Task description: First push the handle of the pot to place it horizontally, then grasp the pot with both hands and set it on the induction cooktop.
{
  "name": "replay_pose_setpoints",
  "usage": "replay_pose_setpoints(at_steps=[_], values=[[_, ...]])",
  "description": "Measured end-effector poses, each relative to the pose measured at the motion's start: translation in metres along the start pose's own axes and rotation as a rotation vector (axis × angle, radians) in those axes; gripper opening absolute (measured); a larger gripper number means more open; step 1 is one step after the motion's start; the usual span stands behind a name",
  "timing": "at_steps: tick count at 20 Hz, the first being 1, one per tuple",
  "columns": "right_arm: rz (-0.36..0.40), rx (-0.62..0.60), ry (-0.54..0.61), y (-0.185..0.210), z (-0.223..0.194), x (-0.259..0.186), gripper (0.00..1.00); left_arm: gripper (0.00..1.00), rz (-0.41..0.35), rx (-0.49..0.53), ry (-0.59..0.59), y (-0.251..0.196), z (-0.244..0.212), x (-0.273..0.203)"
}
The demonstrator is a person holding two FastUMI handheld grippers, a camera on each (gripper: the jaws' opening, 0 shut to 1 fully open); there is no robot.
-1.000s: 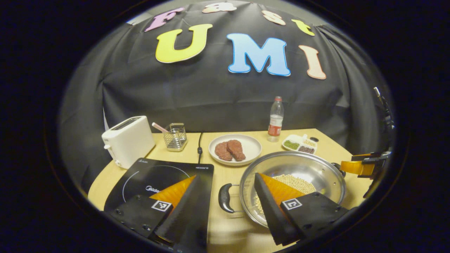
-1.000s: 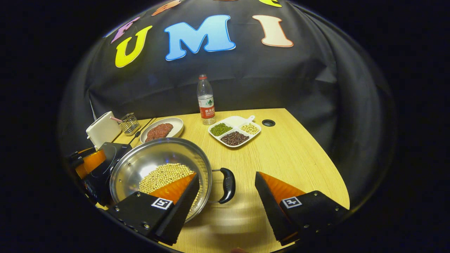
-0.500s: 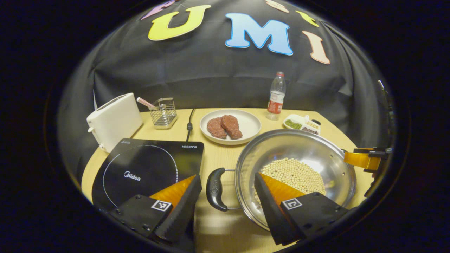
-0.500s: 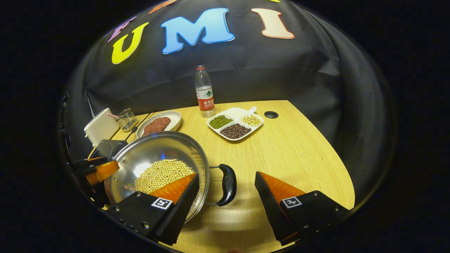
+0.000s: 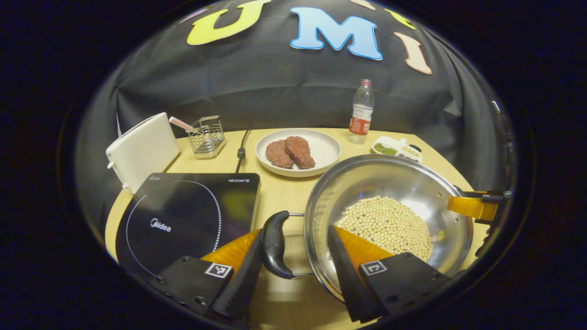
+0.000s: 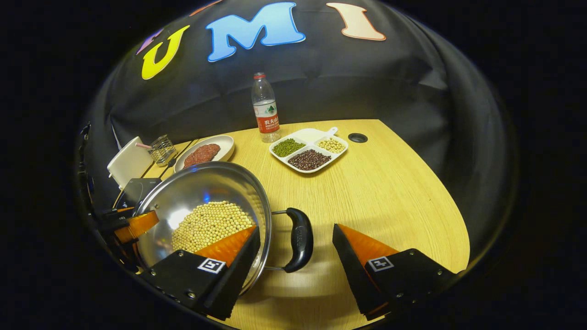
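Fingers of left gripper [image 5: 293,261] spread around pot's [image 5: 387,220] left handle [image 5: 274,245], one touching; right gripper [image 6: 296,256] likewise spread, straddling right handle [image 6: 299,239]. Left of pot: cooktop [image 5: 183,220]. Behind pot: plate [image 5: 321,146], bottle [image 5: 361,112].

Dim booth, warm light from above; glare flares inside the steel pot [image 5: 390,183], fisheye bends the edges, focus mostly sharp

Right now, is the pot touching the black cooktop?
Apart. In the left gripper view a strip of bare table separates the pot from the cooktop.
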State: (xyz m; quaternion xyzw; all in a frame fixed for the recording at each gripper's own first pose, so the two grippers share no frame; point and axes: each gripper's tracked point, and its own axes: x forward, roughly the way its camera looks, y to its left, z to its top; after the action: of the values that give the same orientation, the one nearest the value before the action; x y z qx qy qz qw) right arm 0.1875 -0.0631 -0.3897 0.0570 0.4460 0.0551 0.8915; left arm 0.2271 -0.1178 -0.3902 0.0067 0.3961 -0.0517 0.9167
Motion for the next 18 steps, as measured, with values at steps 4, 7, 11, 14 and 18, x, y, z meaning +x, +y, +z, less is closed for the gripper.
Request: replay_pose_setpoints(at_steps=[4,7,11,14,18], values=[[0.022,0.01,0.017,0.009,-0.002,0.002,0.81,0.69,0.003,-0.001,0.003,0.002,0.0,0.002],[0.01,0.006,0.018,0.009,-0.004,0.004,0.61,0.67,0.009,-0.009,0.002,0.003,0.0,0.0],[0.001,0.009,0.032,0.01,-0.004,0.003,0.47,0.6,0.0,-0.035,-0.004,0.003,0.001,0.002],[-0.004,-0.003,0.033,0.009,-0.004,0.0,0.47,0.64,0.003,-0.02,0.003,0.001,0.002,0.0],[-0.004,-0.016,0.028,0.009,0.001,-0.005,0.47,0.64,-0.007,-0.058,-0.003,-0.003,0.001,-0.013]])
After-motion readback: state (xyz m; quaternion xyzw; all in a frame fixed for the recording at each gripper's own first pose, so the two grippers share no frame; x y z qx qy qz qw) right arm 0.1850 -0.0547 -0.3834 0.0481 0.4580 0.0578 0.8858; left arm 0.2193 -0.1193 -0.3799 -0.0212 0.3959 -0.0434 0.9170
